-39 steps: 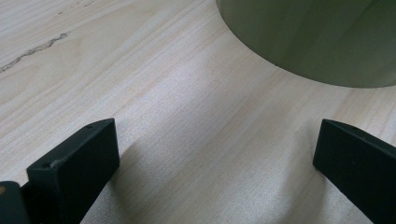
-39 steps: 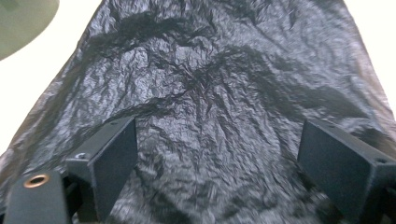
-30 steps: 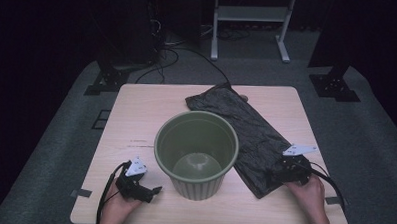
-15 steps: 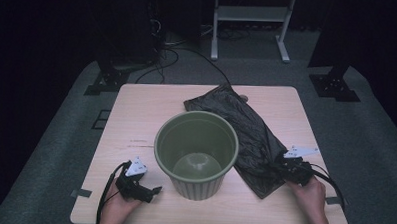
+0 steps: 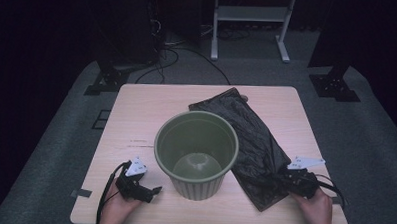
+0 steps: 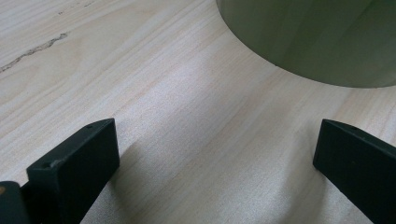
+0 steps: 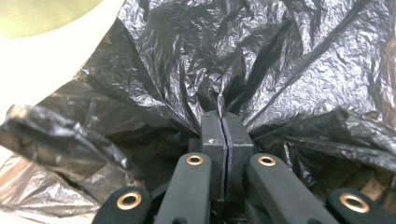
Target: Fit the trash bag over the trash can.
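A crumpled black plastic bag (image 5: 246, 128) lies on the wooden table (image 5: 151, 105), running from the far middle to the near right. My right gripper (image 5: 280, 183) is at the bag's near corner. In the right gripper view its jaws are shut (image 7: 225, 120) on a pinched fold of the bag (image 7: 187, 46), and the plastic puckers around the pads. An olive-green bin (image 5: 199, 184) stands upright in the middle of the table with nothing visible inside. My left gripper (image 5: 152, 191) rests low on the table just left of the bin, open (image 6: 217, 149), with bare wood between its jaws.
The bin's wall (image 6: 303, 37) is close ahead of the left gripper's jaws. The bag lies against the bin's right side. Around the table are grey carpet, floor cables (image 5: 178, 51), a white stand (image 5: 250, 13) and dark stand feet (image 5: 335, 87).
My right gripper has drawn back a little toward the near edge, with the bag's corner gathered at its jaws. The left hand and the bin have stayed still.
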